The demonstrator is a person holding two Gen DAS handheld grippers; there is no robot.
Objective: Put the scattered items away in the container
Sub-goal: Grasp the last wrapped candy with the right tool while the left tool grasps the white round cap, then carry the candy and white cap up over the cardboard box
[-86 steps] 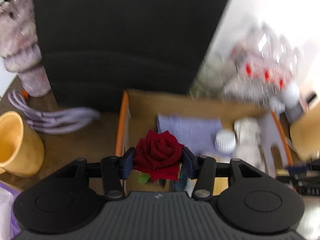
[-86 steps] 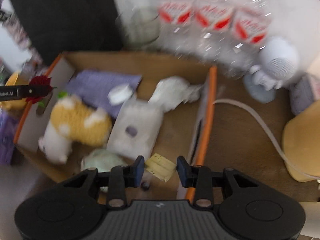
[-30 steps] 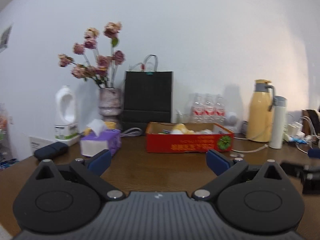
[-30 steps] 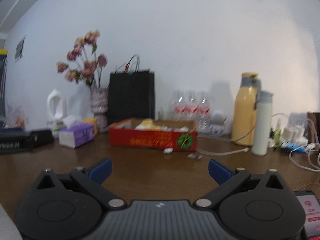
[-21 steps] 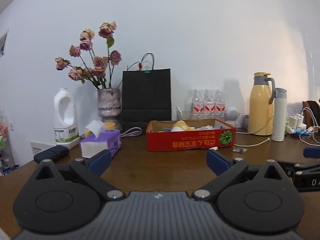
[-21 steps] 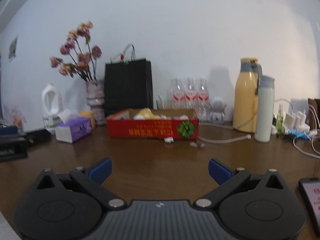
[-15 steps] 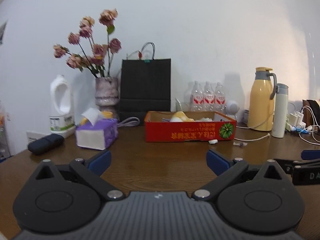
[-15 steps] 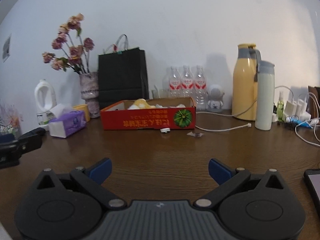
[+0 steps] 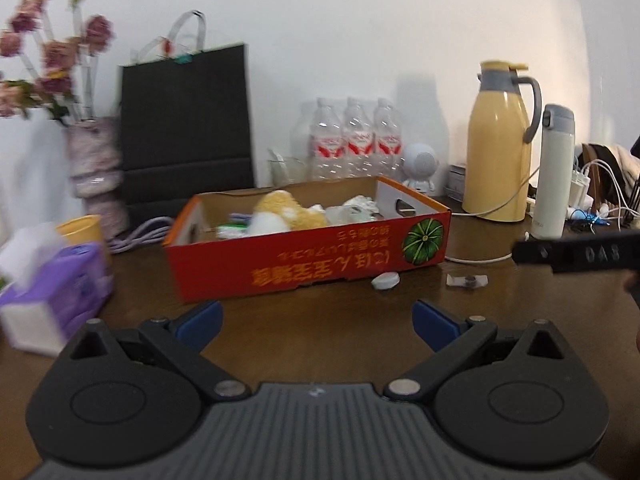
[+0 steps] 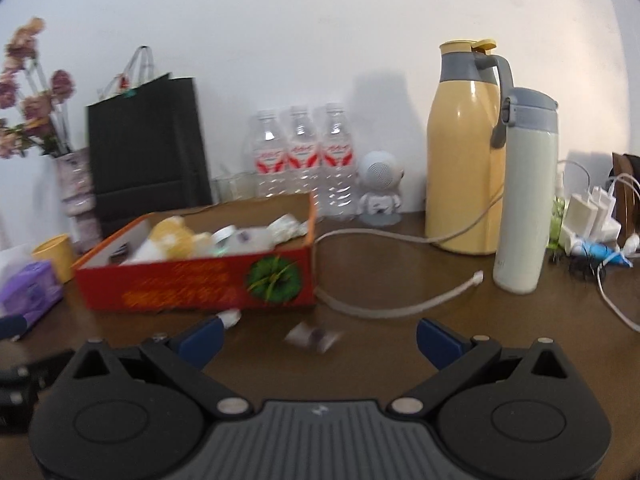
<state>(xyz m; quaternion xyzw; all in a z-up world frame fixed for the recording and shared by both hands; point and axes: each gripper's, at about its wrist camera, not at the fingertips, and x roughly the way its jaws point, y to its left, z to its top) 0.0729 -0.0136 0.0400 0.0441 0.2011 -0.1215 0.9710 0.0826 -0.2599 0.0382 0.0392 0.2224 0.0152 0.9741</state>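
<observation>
Box (image 9: 304, 268): red cardboard, open top, orange rim, a green pumpkin picture at one end of its long side, a row of yellow characters printed upside down and not legible to me. Stands on the brown wooden surface (image 9: 320, 340), ahead of both tongs. Contents: a yellow and white plush toy (image 9: 280, 212), a white crumpled item, a white round lid, a purple item partly hidden.

White cap (image 9: 385, 280): small, round, on the surface just in front of the box, ahead of the left tongs (image 9: 316, 322) and slightly to their right.

Clear packet (image 10: 314, 336): small, crumpled, dark spot at centre, blurred; lies on the surface between the fingers of the right tongs (image 10: 318, 338), a little beyond their tips.

Left tongs: spread wide, holding nothing, blue pads, low over the surface and pointed at the box.

Right tongs: spread wide, holding nothing, low over the surface; their side shows at the right edge of the left view with partly readable white letters.

Beyond the box: black paper bag (image 9: 184, 132), three water bottles (image 10: 304, 156) with red labels, vase of faded pink flowers (image 9: 94, 172), round white speaker figure (image 10: 380, 188). Right of the box: yellow jug (image 10: 466, 148), pale flask (image 10: 524, 192), white cable (image 10: 392, 308). Left: purple tissue box (image 9: 52, 296), yellow cup (image 10: 54, 256).
</observation>
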